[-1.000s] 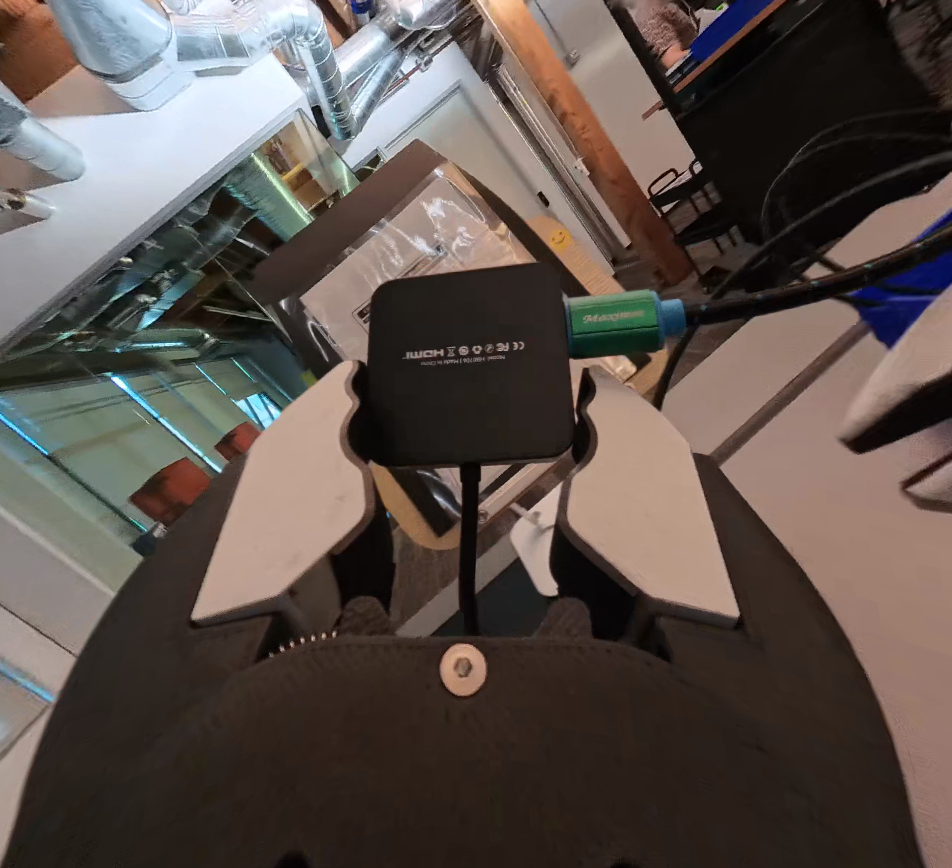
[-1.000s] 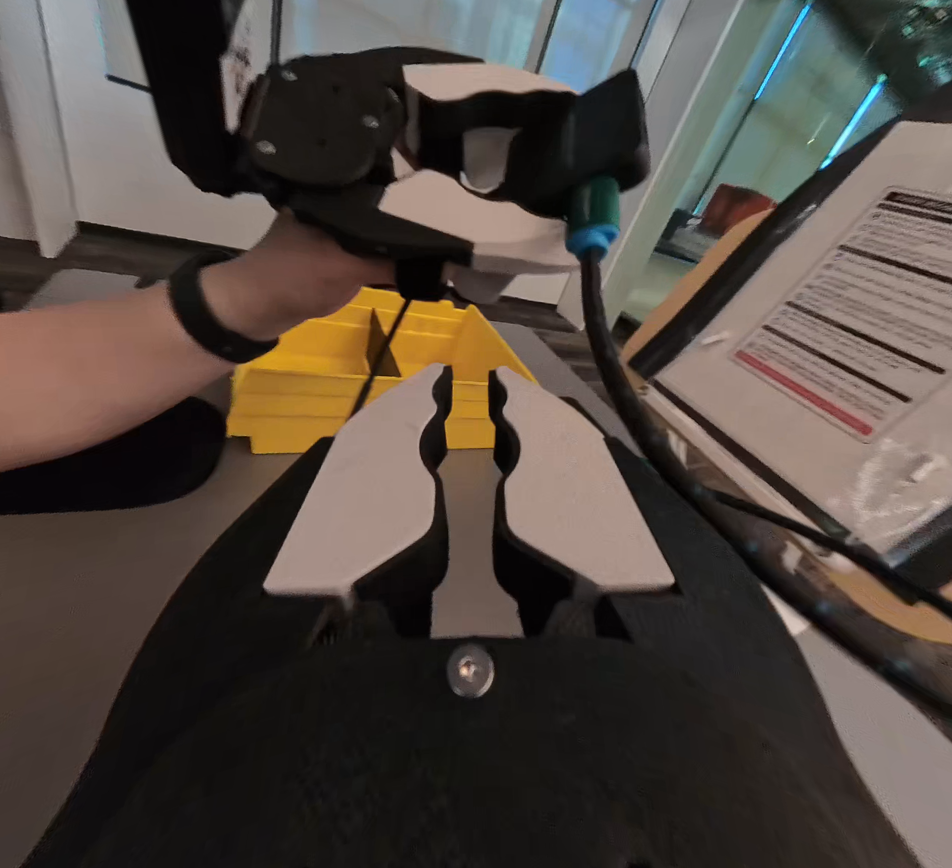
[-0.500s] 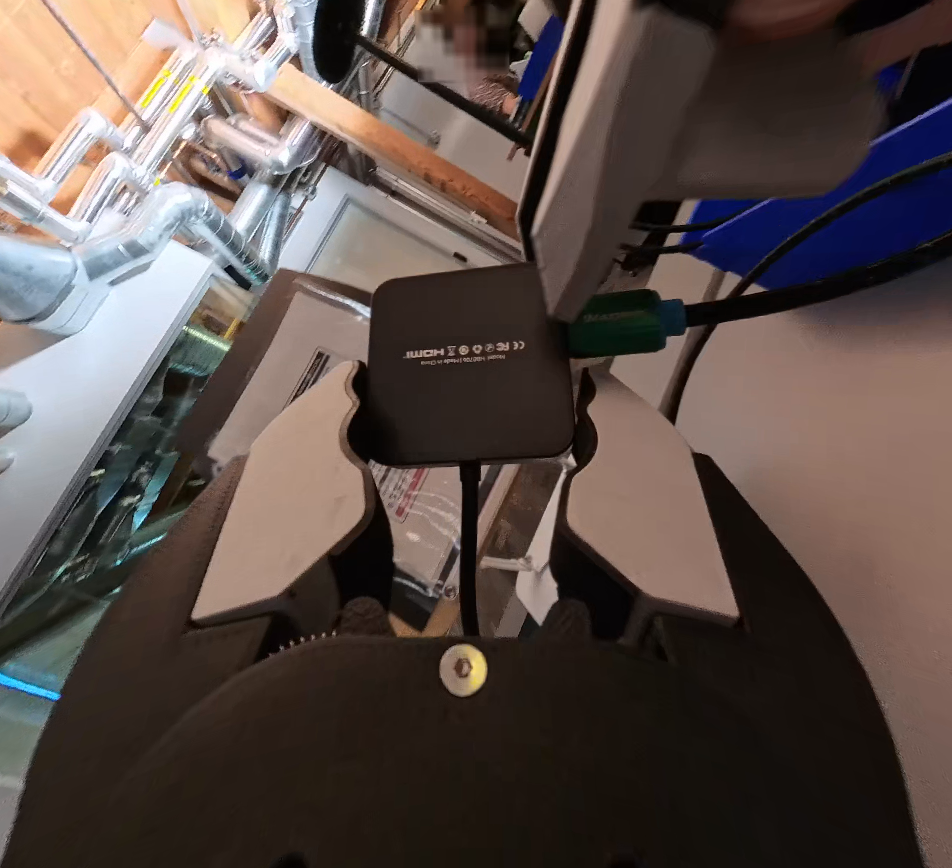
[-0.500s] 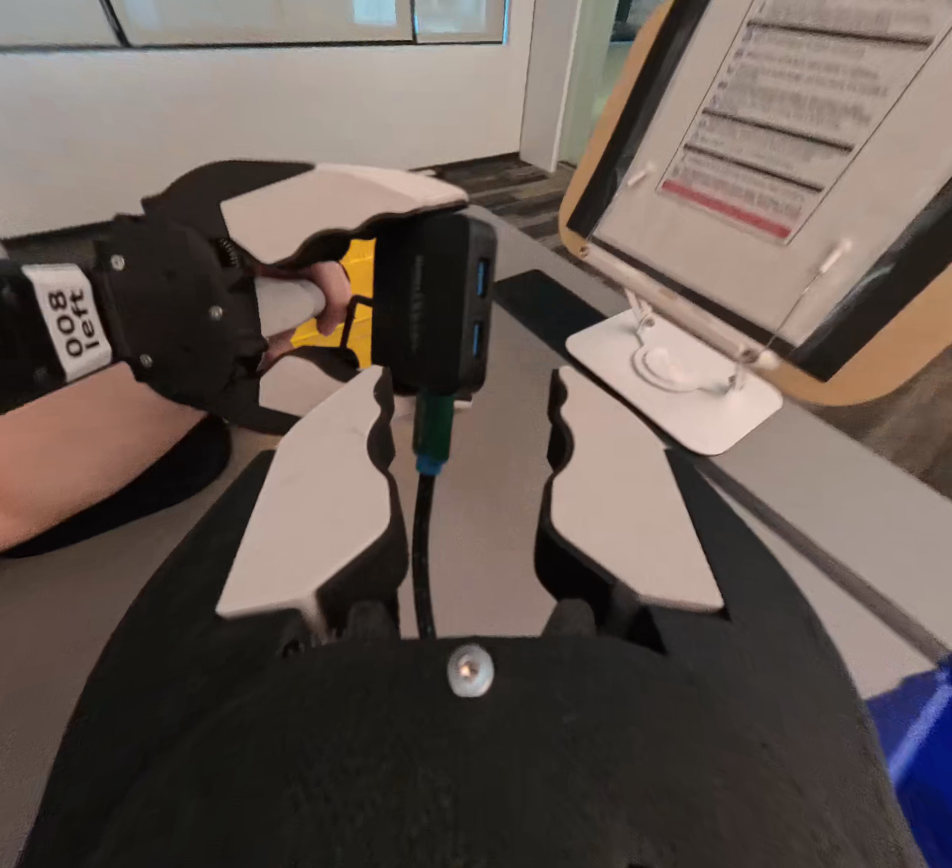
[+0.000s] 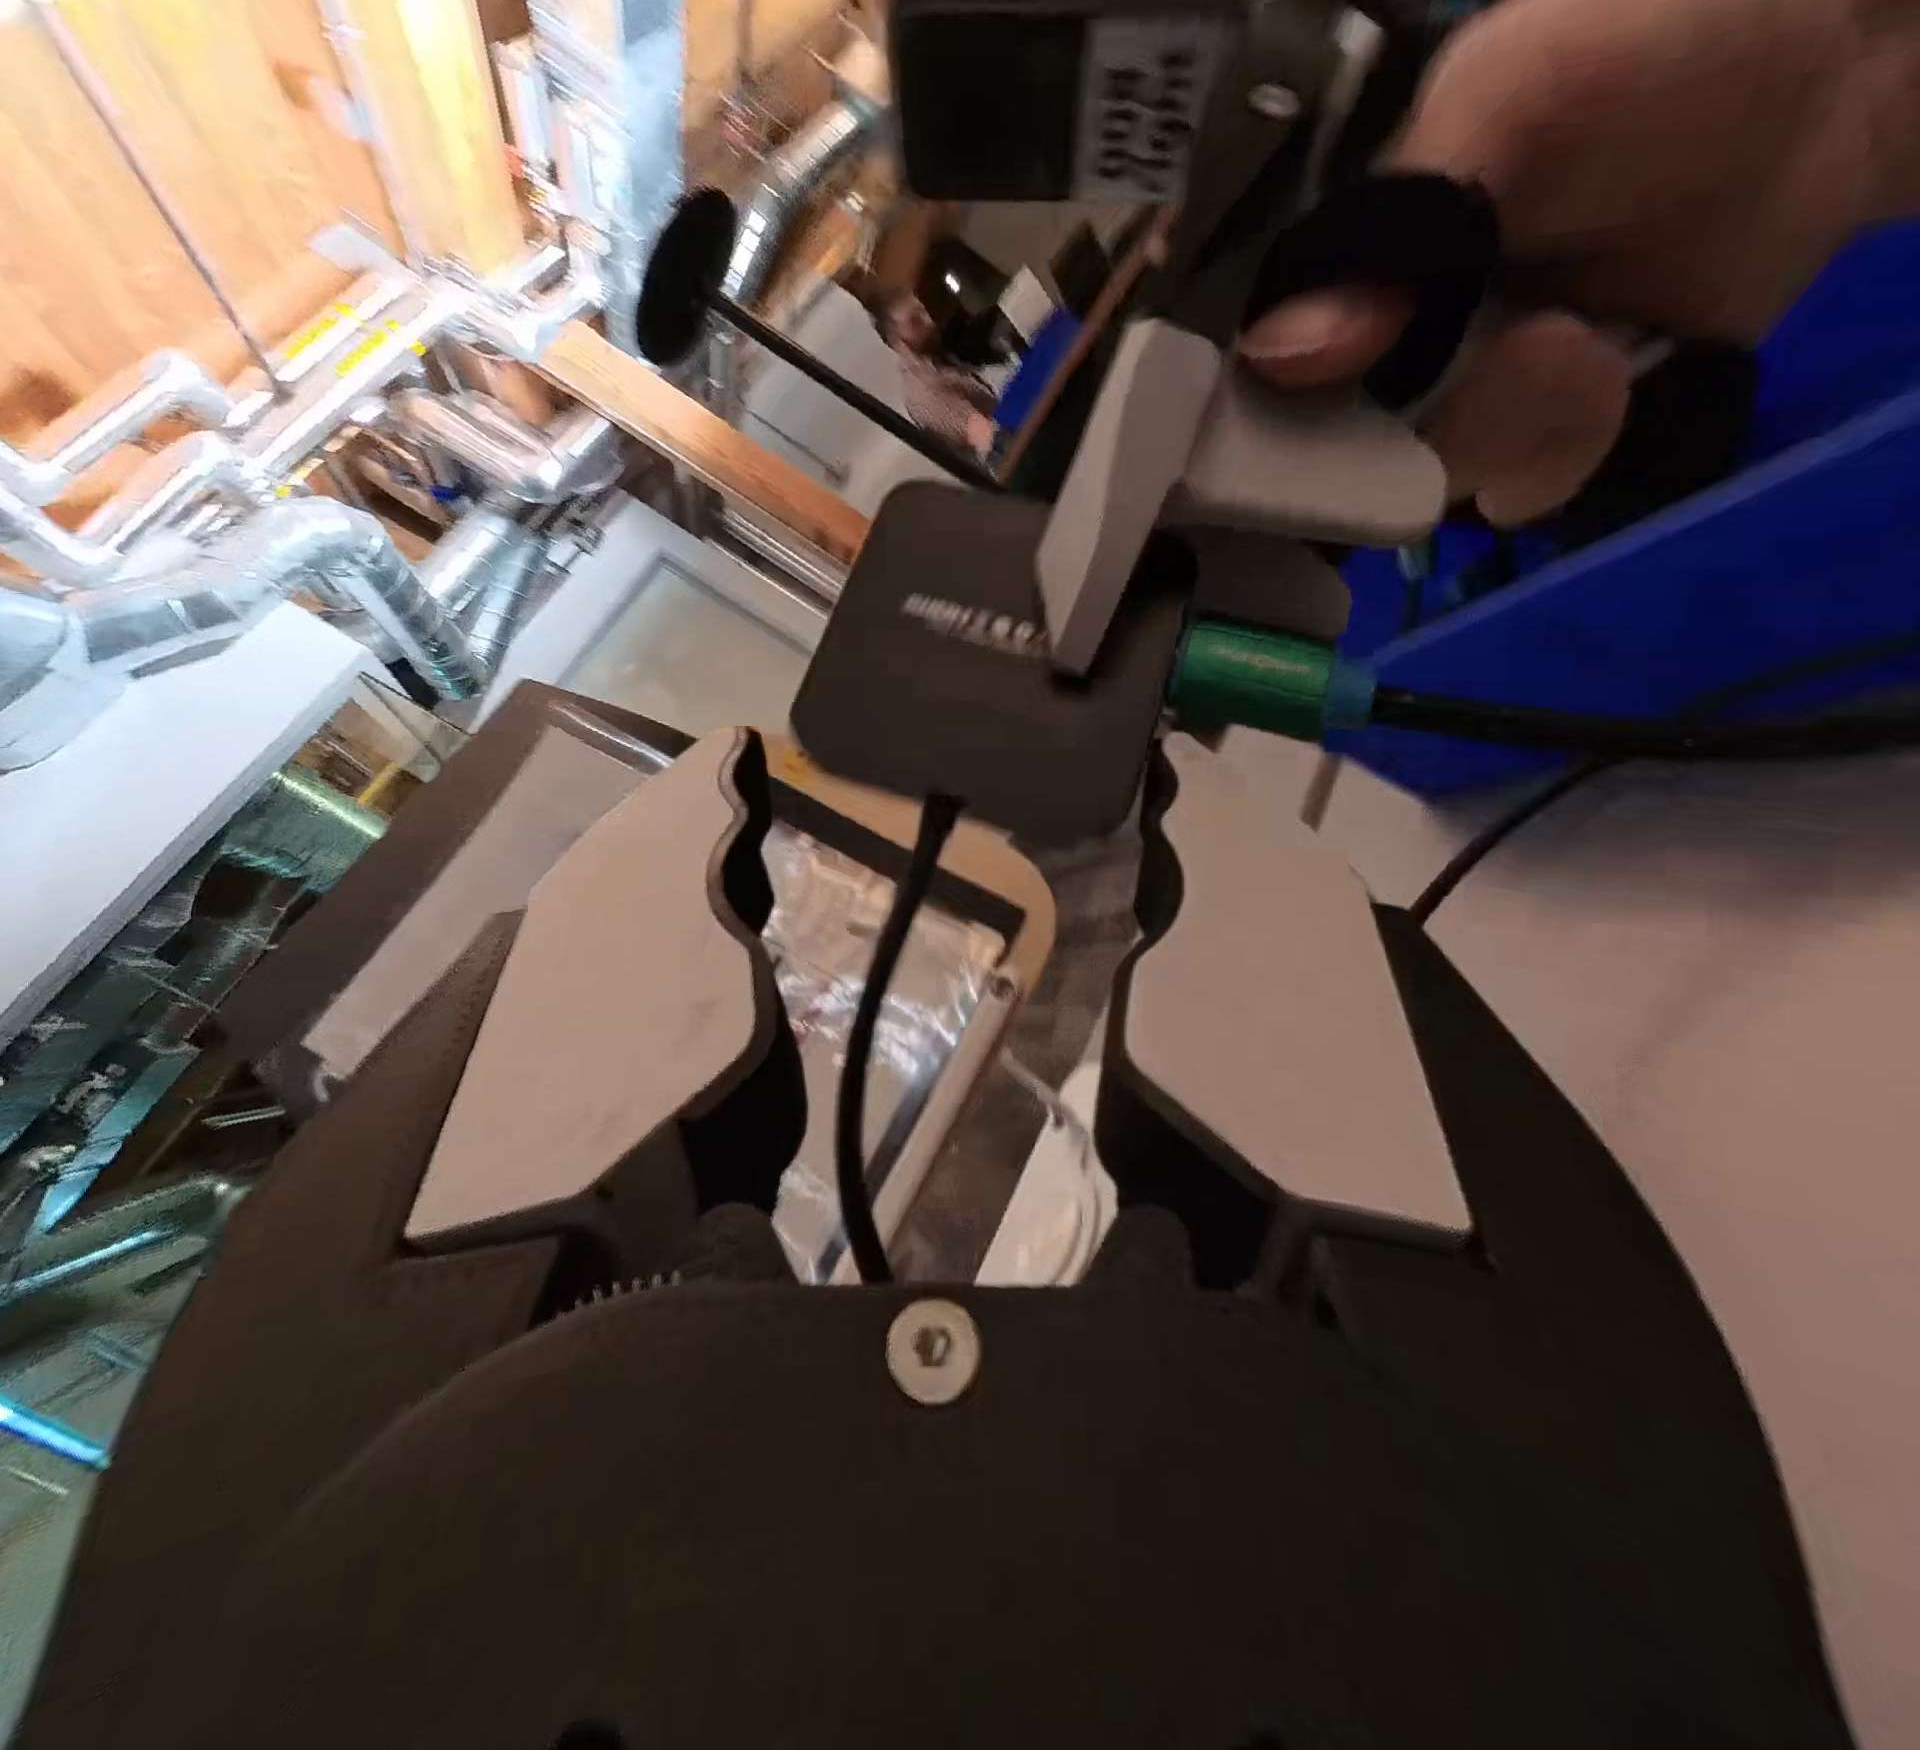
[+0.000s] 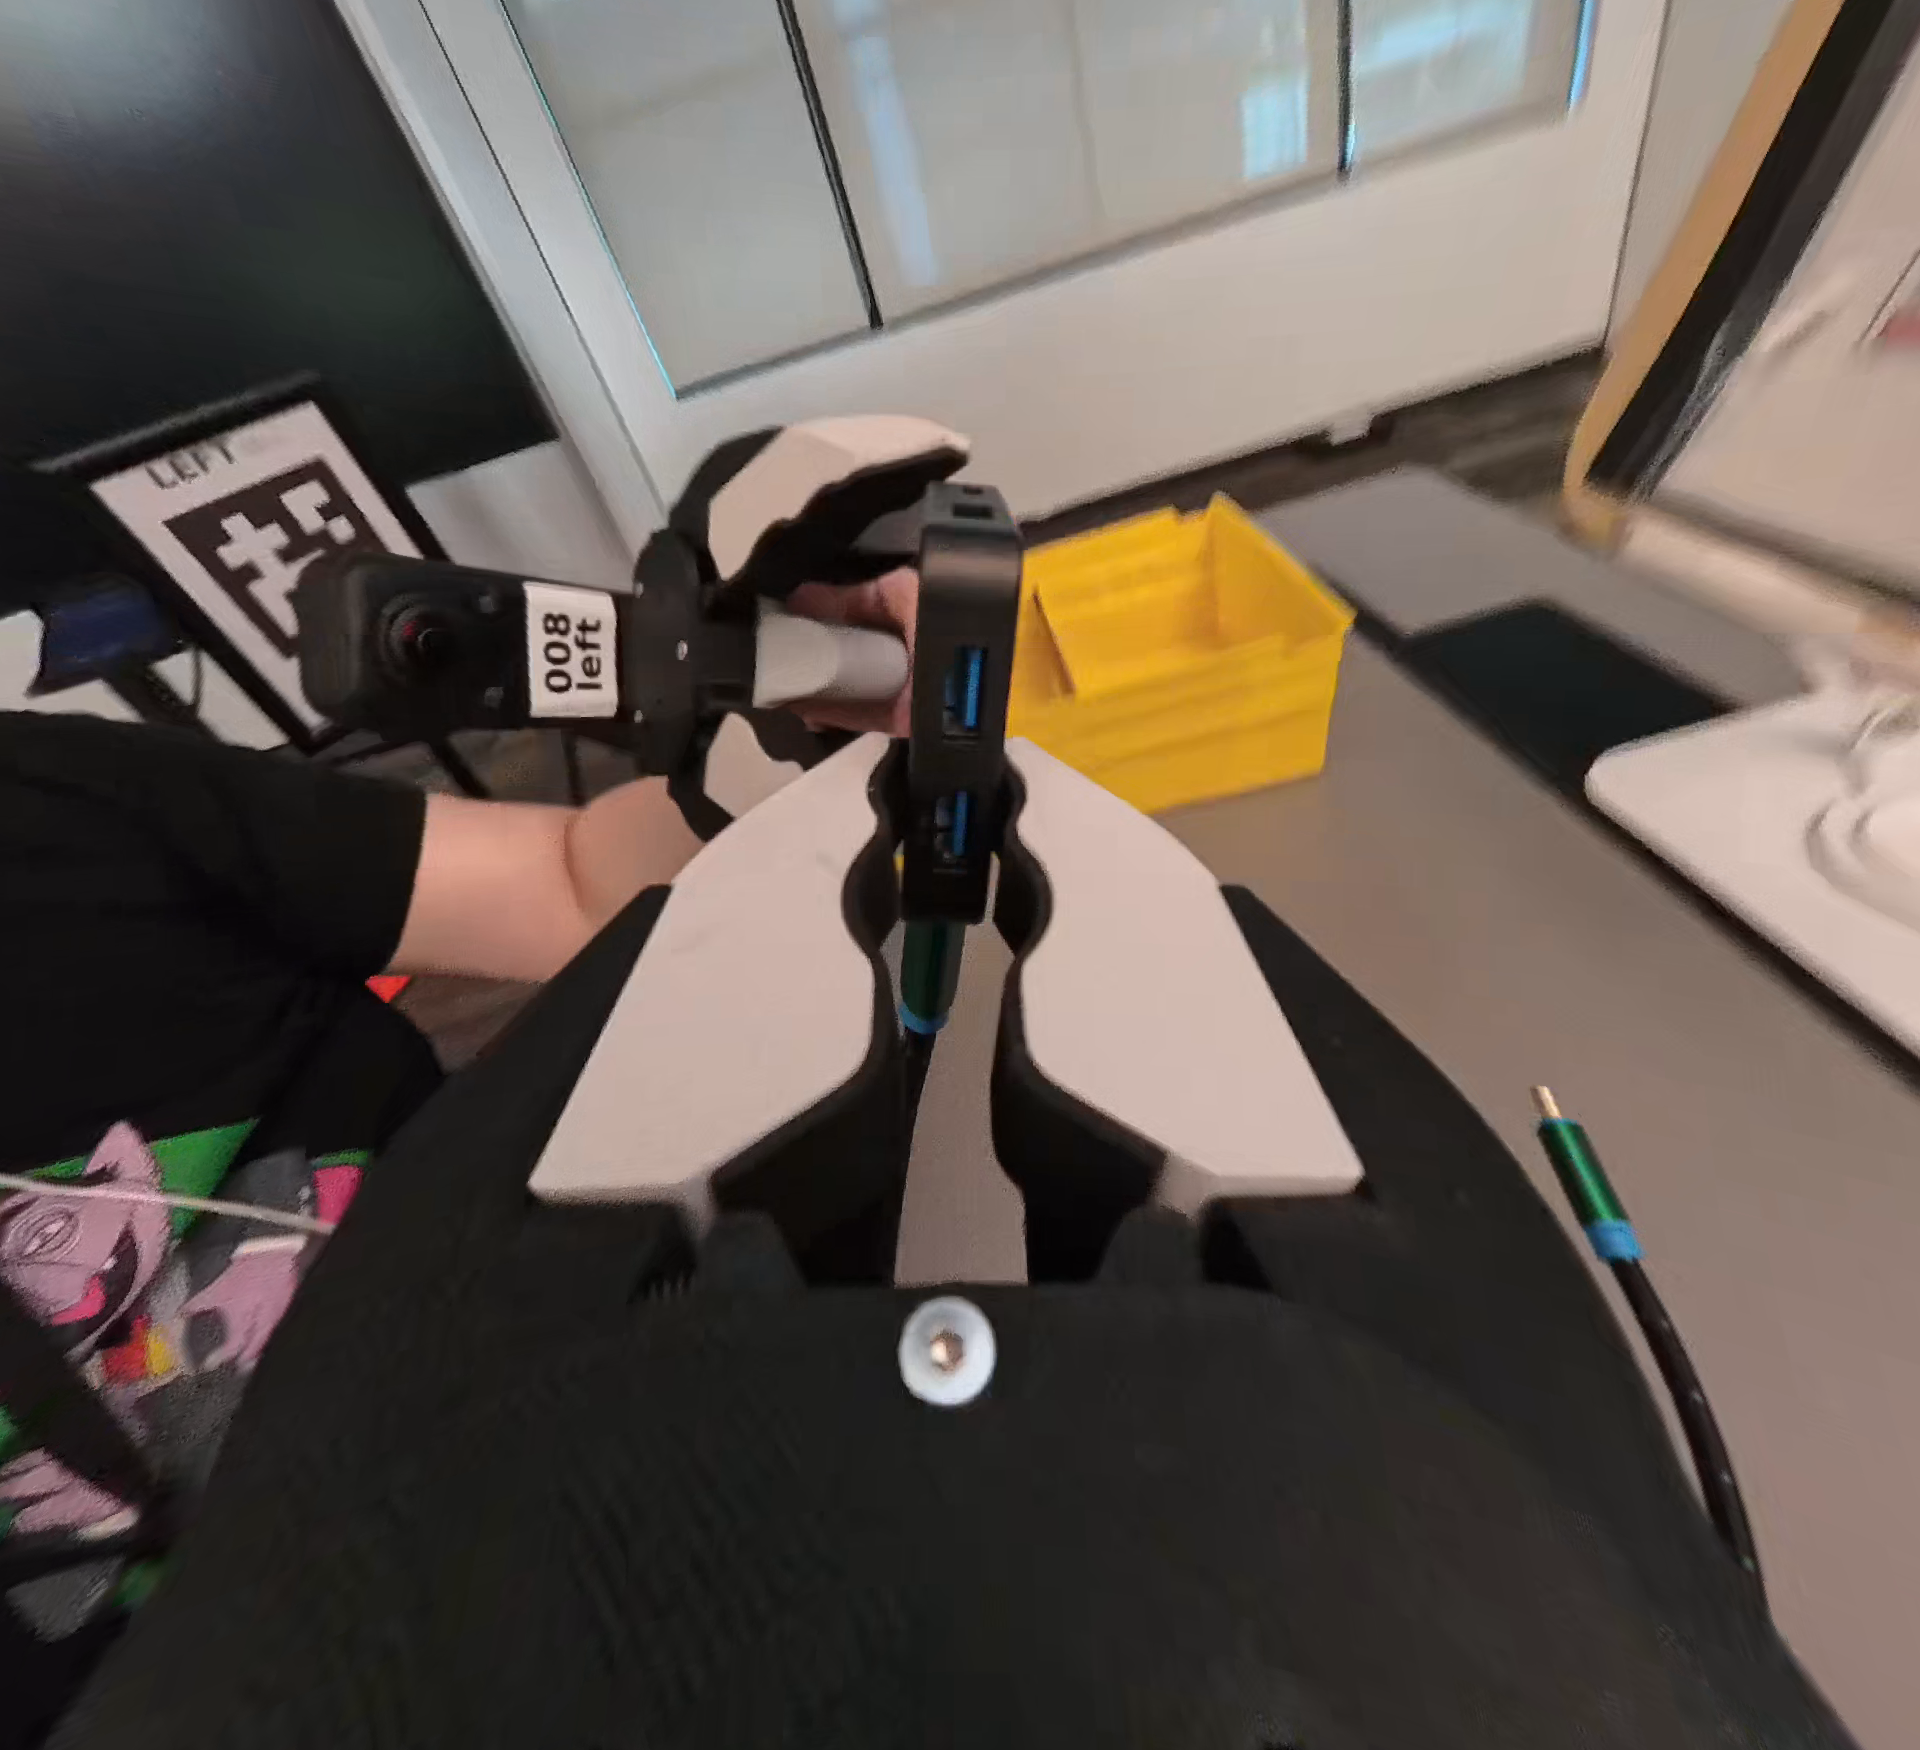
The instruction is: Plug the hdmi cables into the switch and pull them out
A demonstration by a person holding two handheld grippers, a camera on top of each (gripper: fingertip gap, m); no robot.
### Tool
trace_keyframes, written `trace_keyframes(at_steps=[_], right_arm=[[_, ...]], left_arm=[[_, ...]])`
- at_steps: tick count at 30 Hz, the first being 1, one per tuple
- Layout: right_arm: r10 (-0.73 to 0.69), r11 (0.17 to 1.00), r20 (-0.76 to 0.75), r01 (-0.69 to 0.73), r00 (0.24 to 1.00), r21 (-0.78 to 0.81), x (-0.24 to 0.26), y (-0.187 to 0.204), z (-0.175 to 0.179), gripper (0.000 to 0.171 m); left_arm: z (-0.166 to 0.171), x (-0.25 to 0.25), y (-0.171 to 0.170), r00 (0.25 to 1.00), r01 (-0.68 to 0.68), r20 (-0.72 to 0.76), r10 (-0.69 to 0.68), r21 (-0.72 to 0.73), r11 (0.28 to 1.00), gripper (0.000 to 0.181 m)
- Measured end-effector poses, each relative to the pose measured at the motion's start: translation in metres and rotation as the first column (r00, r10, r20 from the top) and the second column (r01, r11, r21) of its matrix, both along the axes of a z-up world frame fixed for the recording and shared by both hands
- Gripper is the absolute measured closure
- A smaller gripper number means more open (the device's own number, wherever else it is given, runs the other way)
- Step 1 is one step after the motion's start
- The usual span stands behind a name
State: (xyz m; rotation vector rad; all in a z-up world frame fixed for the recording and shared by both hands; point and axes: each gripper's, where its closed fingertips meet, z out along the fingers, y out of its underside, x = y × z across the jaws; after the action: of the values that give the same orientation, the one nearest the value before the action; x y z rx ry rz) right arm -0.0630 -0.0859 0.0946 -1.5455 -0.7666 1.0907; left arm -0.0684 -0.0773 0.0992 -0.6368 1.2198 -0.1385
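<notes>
The right gripper (image 6: pixel 943 822) pinches the black switch (image 6: pixel 961 661) edgewise between its fingertips. The left gripper (image 5: pixel 951 770) stands open around the switch's near end, no longer pressing it. A green plug (image 5: pixel 1252 670) sits in the switch's side; a second green plug (image 6: pixel 1579 1186) lies loose on the table (image 6: pixel 1455 952), right of the switch.

Office-like workspace: exposed ceiling ducts (image 5: pixel 343 557), glass doors (image 6: pixel 935 69), grey table (image 6: pixel 1455 952).
</notes>
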Motion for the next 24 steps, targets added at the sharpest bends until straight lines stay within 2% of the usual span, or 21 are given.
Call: trace_keyframes(at_steps=[3, 5, 7, 10, 12, 13, 16, 18, 19, 22, 24], right_arm=[[-0.104, 0.972, -0.15, 0.132, 0.983, 0.192, 0.032, -0.011, 0.052, 0.157], [-0.157, 0.859, -0.269, 0.266, 0.95, 0.437, 0.063, -0.033, 0.091, 0.157], [-0.246, 0.71, -0.36, 0.42, 0.9, 0.565, 0.099, -0.049, 0.116, 0.157], [-0.374, 0.513, -0.451, 0.585, 0.811, 0.628, 0.157, -0.056, 0.125, 0.157], [-0.524, 0.394, -0.477, 0.698, 0.705, 0.599, 0.203, -0.042, 0.114, 0.157], [-0.608, 0.36, -0.46, 0.741, 0.647, 0.566, 0.225, -0.03, 0.102, 0.157], [-0.808, 0.392, -0.204, 0.762, 0.553, 0.516, 0.269, 0.011, 0.044, 0.157], [-0.851, 0.475, 0.015, 0.759, 0.524, 0.445, 0.283, 0.026, 0.006, 0.156], [-0.839, 0.525, 0.091, 0.756, 0.536, 0.391, 0.285, 0.029, -0.008, 0.156], [-0.735, 0.678, 0.176, 0.704, 0.655, 0.212, 0.275, 0.029, -0.035, 0.156], [-0.714, 0.696, 0.216, 0.709, 0.666, 0.115, 0.282, 0.027, -0.051, 0.156]], left_arm=[[0.039, -0.018, -0.016, 0.986, 0.08, 0.152, -0.068, -0.075, 0.994, 0.114], [0.057, -0.03, -0.022, 0.968, 0.134, 0.229, -0.104, -0.12, 0.984, 0.118], [0.063, -0.036, -0.027, 0.955, 0.196, 0.256, -0.152, -0.157, 0.968, 0.121], [0.06, -0.035, -0.025, 0.949, 0.228, 0.264, -0.171, -0.2, 0.953, 0.126], [0.05, -0.027, -0.022, 0.958, 0.223, 0.231, -0.17, -0.226, 0.948, 0.128], [0.045, -0.022, -0.021, 0.962, 0.219, 0.212, -0.17, -0.237, 0.946, 0.128], [0.032, -0.01, -0.023, 0.973, 0.205, 0.156, -0.17, -0.245, 0.948, 0.129], [0.026, -0.005, -0.023, 0.977, 0.198, 0.129, -0.17, -0.251, 0.948, 0.129], [0.024, -0.003, -0.022, 0.978, 0.197, 0.121, -0.171, -0.258, 0.946, 0.13], [0.02, 0.001, -0.023, 0.975, 0.215, 0.117, -0.189, -0.287, 0.933, 0.13], [0.017, 0.002, -0.024, 0.975, 0.22, 0.11, -0.195, -0.303, 0.927, 0.131]])
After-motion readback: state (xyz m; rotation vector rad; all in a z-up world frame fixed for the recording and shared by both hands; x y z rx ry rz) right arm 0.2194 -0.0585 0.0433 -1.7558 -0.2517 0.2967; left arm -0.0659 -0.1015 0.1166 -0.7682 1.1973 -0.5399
